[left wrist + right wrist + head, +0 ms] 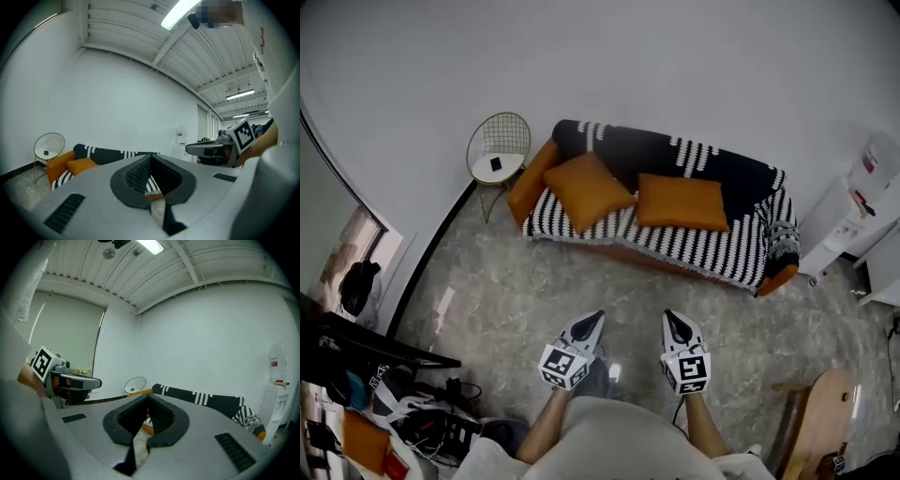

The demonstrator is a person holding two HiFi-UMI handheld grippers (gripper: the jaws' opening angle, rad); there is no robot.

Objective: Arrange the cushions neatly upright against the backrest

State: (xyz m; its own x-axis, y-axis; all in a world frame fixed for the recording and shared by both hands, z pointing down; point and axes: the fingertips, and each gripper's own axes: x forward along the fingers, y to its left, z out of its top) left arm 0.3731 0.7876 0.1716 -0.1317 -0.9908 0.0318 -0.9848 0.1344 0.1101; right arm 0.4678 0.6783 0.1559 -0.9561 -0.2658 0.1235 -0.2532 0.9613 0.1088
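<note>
A sofa (724, 255) under a black-and-white striped cover stands against the far wall. Two orange cushions lie on its seat: one tilted at the left (586, 190), one leaning low against the backrest in the middle (682, 202). An orange piece (531, 181) sits at the sofa's left arm. My left gripper (597, 320) and right gripper (672, 319) are side by side over the floor, well short of the sofa, both shut and empty. In the left gripper view the sofa (107, 153) and a cushion (82, 164) lie beyond the shut left gripper (150, 158). The right gripper (147, 399) faces the sofa (211, 400).
A round wire side table (498, 150) with a small dark item stands left of the sofa. White cabinets (851, 225) stand at the right, a wooden chair (823, 412) at the lower right. Bags and cables (422, 422) clutter the lower left. Marble floor (525, 291) lies between me and the sofa.
</note>
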